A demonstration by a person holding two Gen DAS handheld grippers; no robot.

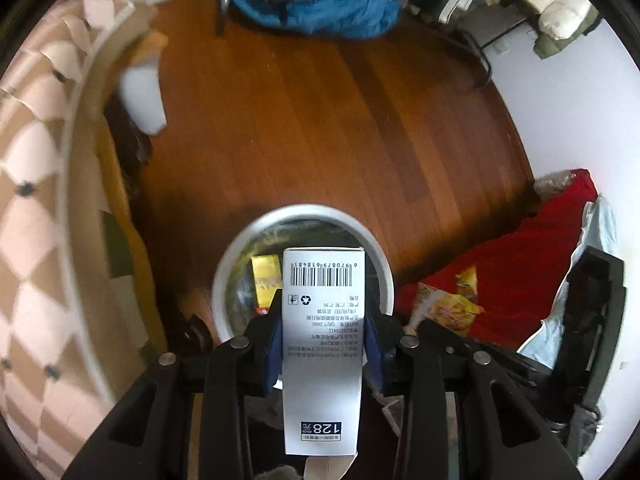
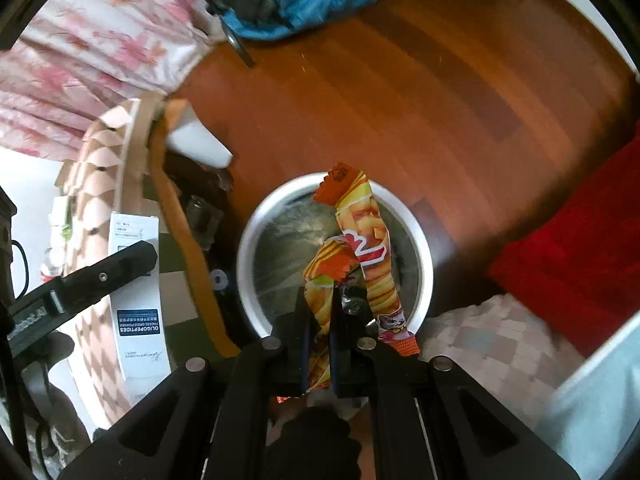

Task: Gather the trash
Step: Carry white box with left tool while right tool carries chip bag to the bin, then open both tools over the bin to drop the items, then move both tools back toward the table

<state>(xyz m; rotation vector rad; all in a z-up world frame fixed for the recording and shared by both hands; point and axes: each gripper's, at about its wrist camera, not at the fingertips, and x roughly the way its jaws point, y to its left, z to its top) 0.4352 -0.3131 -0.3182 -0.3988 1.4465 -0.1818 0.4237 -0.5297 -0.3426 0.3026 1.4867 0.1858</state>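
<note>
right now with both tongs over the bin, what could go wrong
The white box in the left tongs is long next to the trash bin's opening, so it might catch the rim. The snack wrapper in the right tongs is light and could drift onto the wooden floor.

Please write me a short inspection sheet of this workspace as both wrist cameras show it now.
Surface: brown wooden floor.
Job's things: white round trash bin stands on the floor with a clear liner; a yellow packet lies inside. White barcoded box and orange-yellow snack wrapper are both held above the bin.
Clutter: snack packets on a red cloth; blue garment on the floor.
Grippers: left gripper shut on the box; right gripper shut on the wrapper.
Cables: black cable along the far white wall.
Surroundings: pink floral curtain; diamond-quilted furniture.
</note>
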